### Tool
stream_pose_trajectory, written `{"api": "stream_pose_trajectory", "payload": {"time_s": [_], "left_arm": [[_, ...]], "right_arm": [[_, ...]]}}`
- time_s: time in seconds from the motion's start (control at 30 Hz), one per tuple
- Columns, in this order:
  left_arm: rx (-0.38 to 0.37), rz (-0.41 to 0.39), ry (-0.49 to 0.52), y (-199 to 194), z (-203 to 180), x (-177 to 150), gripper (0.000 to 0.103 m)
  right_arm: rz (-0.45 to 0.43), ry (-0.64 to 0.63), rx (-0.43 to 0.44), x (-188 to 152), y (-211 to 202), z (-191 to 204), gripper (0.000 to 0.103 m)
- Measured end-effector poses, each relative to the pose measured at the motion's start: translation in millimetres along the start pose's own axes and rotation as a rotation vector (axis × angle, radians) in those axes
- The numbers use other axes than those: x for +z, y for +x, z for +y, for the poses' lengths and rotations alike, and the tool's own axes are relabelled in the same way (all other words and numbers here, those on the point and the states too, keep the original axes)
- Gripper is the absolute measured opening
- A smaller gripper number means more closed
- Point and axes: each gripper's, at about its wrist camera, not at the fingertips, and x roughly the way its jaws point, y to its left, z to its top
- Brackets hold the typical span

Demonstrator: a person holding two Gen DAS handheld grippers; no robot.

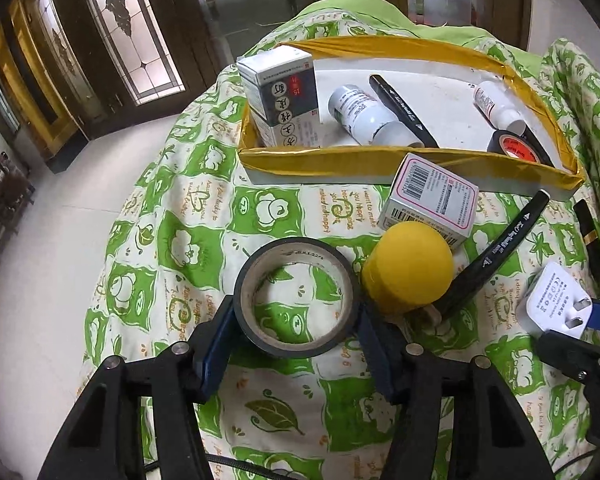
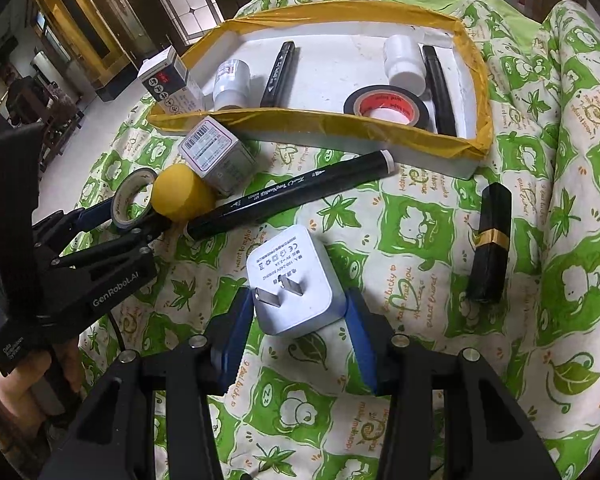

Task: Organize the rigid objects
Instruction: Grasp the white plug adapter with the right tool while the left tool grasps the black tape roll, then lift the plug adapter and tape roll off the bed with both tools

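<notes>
Two grippers work over a green-print cloth (image 2: 420,240). Left gripper (image 1: 296,320) clasps a black tape roll (image 1: 296,300) w/ both pads on its sides, just beside a yellow ball (image 1: 408,268). Right gripper (image 2: 296,320) clamps a white plug (image 2: 292,280) flat on the cloth. Marker (image 2: 300,192), lipstick (image 2: 490,240) and small box (image 2: 216,152) lie near; yellow-edged tray (image 2: 320,128) sits behind.
</notes>
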Motion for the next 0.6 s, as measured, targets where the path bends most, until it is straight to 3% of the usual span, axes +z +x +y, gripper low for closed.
{"api": "stream_pose_trajectory", "payload": {"time_s": [0.23, 0.47, 0.6], "left_arm": [[-0.005, 0.008, 0.046, -5.6, -16.2, -8.2, 0.062], [-0.102, 0.053, 0.004, -7.9, -14.8, -11.5, 0.062], [-0.088, 0.052, 0.018, -8.9, -16.1, -13.9, 0.062]], "right_arm": [[0.0, -0.015, -0.012, 0.8, 3.5, 3.1, 0.046], [0.009, -0.036, -0.026, 0.2, 10.4, 7.2, 0.046], [0.021, -0.04, -0.027, 0.5, 14.7, 7.8, 0.045]]}}
